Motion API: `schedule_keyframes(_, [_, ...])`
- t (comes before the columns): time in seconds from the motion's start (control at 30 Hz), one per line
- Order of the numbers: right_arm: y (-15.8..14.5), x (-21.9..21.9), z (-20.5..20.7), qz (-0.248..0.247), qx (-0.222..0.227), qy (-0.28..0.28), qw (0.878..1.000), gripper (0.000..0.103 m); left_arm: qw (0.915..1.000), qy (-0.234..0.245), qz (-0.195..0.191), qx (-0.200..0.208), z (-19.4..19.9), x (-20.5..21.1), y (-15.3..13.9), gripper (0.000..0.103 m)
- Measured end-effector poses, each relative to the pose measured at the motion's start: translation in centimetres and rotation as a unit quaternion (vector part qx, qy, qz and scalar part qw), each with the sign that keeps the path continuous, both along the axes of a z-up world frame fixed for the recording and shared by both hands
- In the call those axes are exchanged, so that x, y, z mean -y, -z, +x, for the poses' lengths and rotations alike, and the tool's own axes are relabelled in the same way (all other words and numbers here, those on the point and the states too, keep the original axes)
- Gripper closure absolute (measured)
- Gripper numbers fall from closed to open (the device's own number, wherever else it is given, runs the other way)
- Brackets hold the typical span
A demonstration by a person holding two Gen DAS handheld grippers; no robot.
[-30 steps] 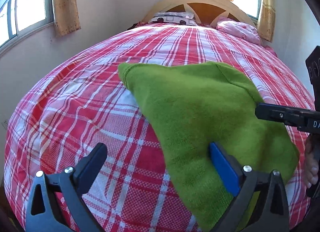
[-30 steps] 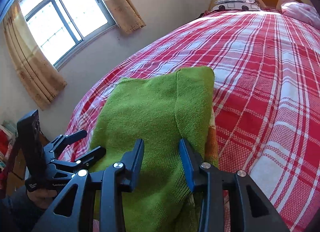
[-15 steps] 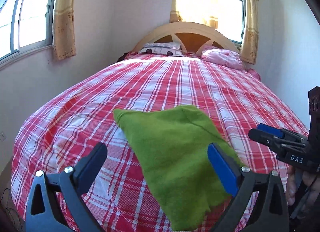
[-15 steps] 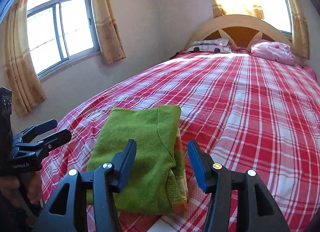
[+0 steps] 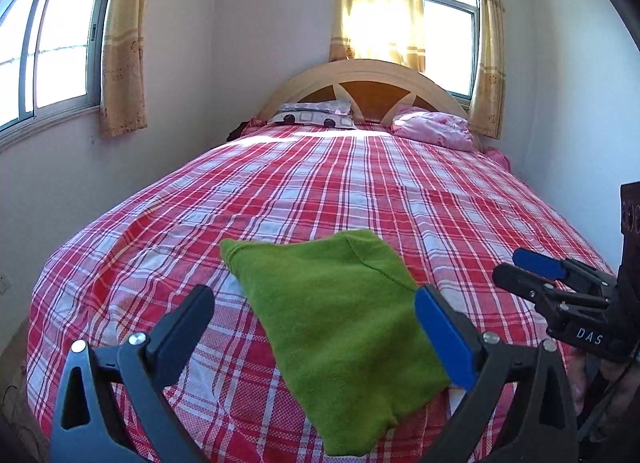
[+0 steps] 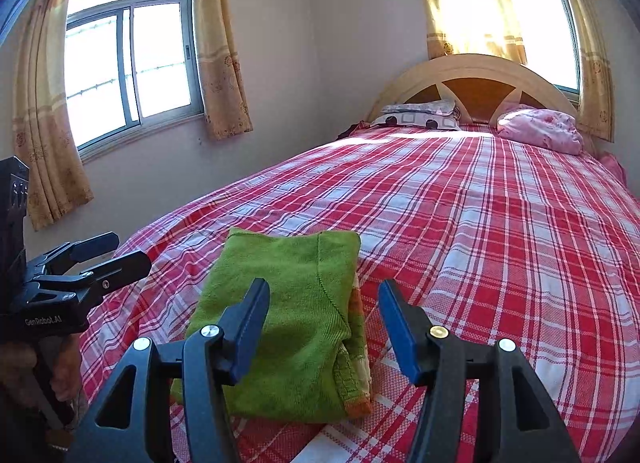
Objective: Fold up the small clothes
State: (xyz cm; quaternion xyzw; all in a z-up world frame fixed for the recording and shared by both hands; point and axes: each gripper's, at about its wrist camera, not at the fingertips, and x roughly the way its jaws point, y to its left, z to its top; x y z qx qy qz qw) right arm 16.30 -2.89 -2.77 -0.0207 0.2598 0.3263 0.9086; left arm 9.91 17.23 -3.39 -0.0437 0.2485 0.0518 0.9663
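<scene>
A small green knit garment (image 5: 340, 327) lies folded flat near the foot of the bed; in the right wrist view (image 6: 296, 323) an orange and white edge shows at its right side. My left gripper (image 5: 316, 327) is open and empty, held above and behind the garment, apart from it. My right gripper (image 6: 324, 323) is open and empty, also raised off the garment. The right gripper shows at the right edge of the left wrist view (image 5: 532, 271), and the left gripper at the left edge of the right wrist view (image 6: 108, 255).
The bed has a red and white plaid sheet (image 5: 360, 191), a wooden arched headboard (image 5: 368, 83), a patterned pillow (image 5: 312, 115) and a pink pillow (image 5: 432, 129). Walls and curtained windows stand to the left and behind.
Both grippers have pulled back and risen from the garment, which now lies free on the bed. The right gripper's jaws have opened wider.
</scene>
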Motion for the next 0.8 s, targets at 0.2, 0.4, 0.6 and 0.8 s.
schedule_keyframes(0.2, [-0.05,-0.05,0.02,0.000,0.001,0.001,1.000,0.045,1.0000,0.000,-0.001,-0.001,-0.01,0.06,-0.04,0.000])
schedule_keyframes(0.4, [-0.14,-0.17,-0.27,0.001,0.005,0.001,1.000,0.045,1.0000,0.000,-0.001,-0.001,-0.03,0.11,-0.06,0.000])
schedule_keyframes(0.6, [-0.09,-0.09,-0.28,0.001,0.004,0.002,1.000,0.045,1.0000,0.000,-0.001,-0.001,-0.03,0.15,-0.06,0.000])
schedule_keyframes(0.8, [0.00,-0.26,-0.41,-0.001,0.004,0.000,1.000,0.045,1.0000,0.000,-0.001,-0.002,-0.13,0.25,0.00,0.000])
